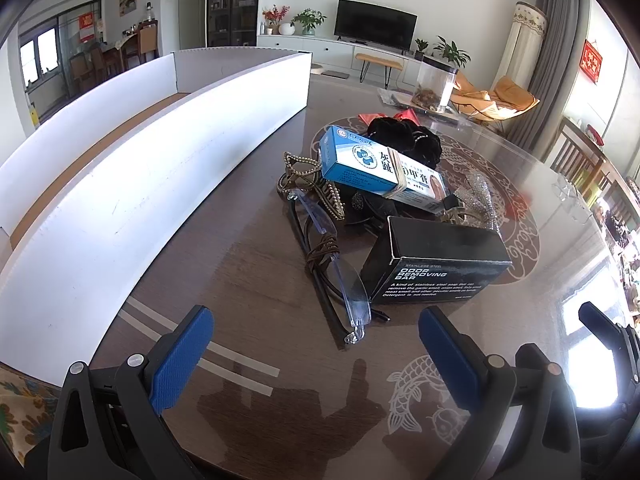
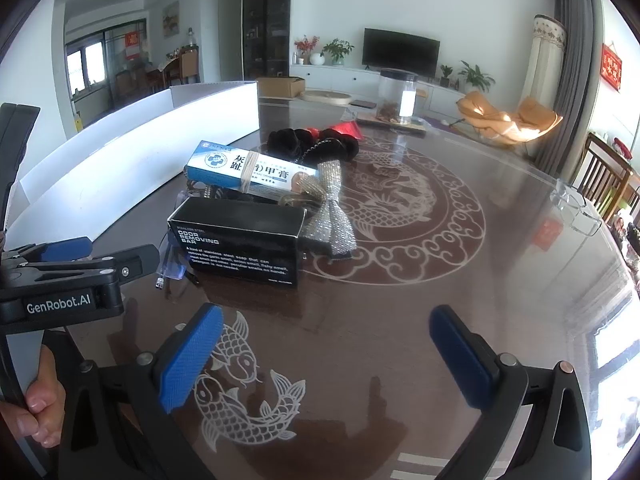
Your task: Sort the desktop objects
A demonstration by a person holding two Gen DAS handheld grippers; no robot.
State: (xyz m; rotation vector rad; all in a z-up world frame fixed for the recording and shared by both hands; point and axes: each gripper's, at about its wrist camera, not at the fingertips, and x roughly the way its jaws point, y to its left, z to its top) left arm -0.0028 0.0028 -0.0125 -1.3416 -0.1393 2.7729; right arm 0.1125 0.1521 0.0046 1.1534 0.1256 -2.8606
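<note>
Left gripper (image 1: 314, 354): you held its fingers wide apart, above the table (image 1: 248, 264), holding nothing.
Right gripper (image 2: 326, 354): your fingers were wide too, with nothing between them.
Glasses (image 1: 344, 280): they lay nearest, touching the black box (image 1: 436, 264).
Blue box (image 1: 384, 174): it rested on the pile, behind the black box.
Black scrunchie (image 1: 404, 136): it lay farther back.
White tray (image 1: 132, 184): it stood left of the pile.

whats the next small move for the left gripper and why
Probably ease the open left gripper forward onto the black box: it lies nearest, at the pile's front edge, nothing rests on it, and the white tray waits alongside.
</note>
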